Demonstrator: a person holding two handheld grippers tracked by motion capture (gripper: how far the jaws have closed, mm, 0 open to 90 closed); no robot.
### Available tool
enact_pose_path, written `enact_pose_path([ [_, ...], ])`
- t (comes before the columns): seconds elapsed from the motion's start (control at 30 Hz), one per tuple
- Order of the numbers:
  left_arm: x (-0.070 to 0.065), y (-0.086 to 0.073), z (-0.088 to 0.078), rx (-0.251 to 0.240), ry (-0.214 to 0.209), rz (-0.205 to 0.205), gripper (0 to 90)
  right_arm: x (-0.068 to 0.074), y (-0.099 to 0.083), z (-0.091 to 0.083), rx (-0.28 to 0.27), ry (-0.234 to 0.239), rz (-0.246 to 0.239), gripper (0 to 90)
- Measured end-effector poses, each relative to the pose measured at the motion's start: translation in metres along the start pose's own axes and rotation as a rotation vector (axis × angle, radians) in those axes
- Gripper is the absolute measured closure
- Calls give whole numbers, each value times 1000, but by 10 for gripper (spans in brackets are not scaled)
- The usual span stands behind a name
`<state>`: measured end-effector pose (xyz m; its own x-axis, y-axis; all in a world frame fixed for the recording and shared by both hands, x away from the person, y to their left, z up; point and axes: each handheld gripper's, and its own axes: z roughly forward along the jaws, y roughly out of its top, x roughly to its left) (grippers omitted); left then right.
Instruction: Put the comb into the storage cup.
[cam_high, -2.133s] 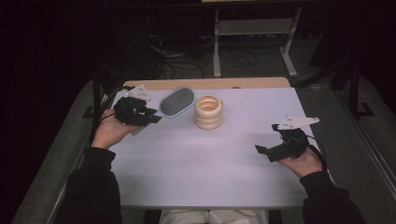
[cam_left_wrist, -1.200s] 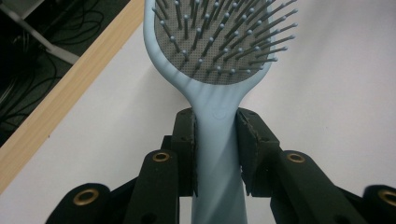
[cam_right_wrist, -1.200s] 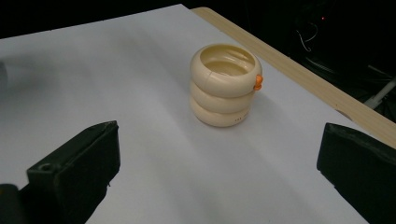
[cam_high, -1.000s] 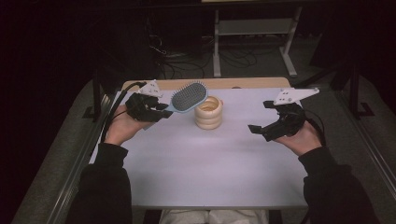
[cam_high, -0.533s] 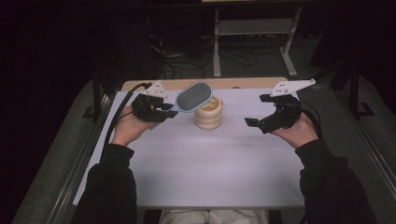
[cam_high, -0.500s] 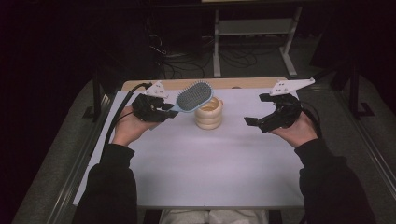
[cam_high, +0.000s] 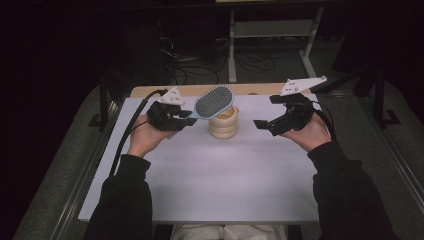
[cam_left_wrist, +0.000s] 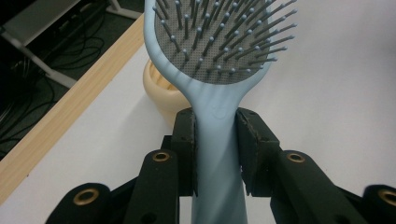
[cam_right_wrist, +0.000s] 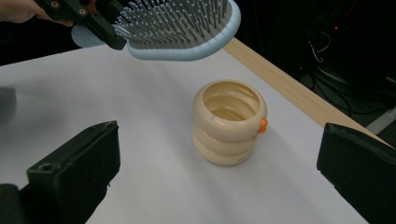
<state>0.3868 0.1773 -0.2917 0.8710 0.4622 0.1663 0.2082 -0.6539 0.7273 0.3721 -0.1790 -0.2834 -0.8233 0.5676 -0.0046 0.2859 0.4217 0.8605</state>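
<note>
A light blue hairbrush with grey bristles hangs over a cream ribbed cup near the table's far middle. My left gripper is shut on the brush handle, both pads pressing its sides. In the right gripper view the brush head hovers above the cup, which stands upright, hollow, with a small orange tab on its side. My right gripper is open to the right of the cup, pointing at it, nothing between its fingers.
The white table top has free room in front of the cup. A wooden strip runs along the far edge. Beyond it stand dark cables and a white metal stand on the floor.
My left gripper has carried the brush rightward and up, from beside the cup to over it. My right hand has moved away from me and leftward, closer to the cup.
</note>
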Motion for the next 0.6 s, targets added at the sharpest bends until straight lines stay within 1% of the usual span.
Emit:
enact_pose_path([
  [0.2, -2, 0, 6, -22, -16, -4, 703, -1, 2, 8, -6, -2, -3, 0],
  [0.43, -6, 1, 16, -47, -36, 0, 703, -4, 3, 19, 0, 18, 13, 0],
  [0.53, -7, 1, 19, -62, -41, -1, 703, -5, 4, 22, -9, 27, 23, 0],
  [0.6, -8, 1, 20, -63, -40, 4, 703, -6, 4, 24, -6, 27, 22, 0],
])
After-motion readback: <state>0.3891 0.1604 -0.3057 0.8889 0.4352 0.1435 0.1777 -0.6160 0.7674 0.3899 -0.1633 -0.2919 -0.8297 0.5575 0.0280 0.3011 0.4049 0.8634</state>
